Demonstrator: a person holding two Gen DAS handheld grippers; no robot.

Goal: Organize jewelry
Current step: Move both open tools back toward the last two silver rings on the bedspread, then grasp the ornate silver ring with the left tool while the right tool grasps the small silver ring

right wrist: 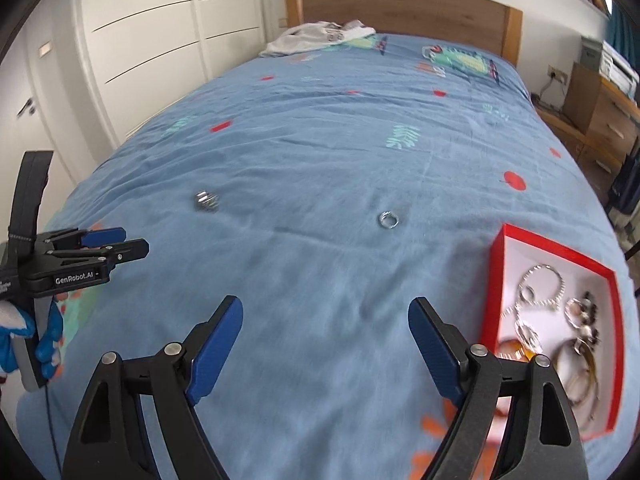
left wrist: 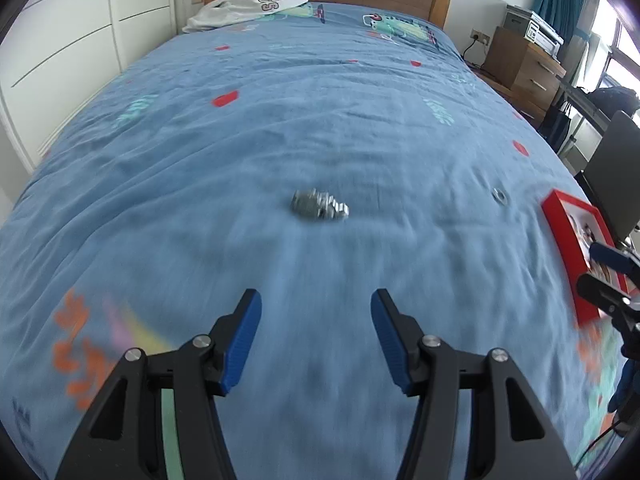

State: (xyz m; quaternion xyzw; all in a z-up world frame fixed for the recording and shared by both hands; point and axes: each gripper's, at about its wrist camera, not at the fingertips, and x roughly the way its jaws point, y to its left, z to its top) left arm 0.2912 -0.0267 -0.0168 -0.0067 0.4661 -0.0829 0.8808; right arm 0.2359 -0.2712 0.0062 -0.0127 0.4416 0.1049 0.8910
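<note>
Blue bedspread (left wrist: 320, 128) fills both frames, my left gripper (left wrist: 316, 336) and right gripper (right wrist: 325, 344) spread wide and empty, silver bracelet (left wrist: 319, 206) at centre, red box (right wrist: 516, 240) lower right.

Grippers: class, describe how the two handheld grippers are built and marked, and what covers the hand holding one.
Both the left gripper and right gripper have black angular frames, silver pivot bolts and ribbed blue finger pads. The left carries white "GenRobot.AI" lettering; a blue-and-white glove grips its handle.
</note>
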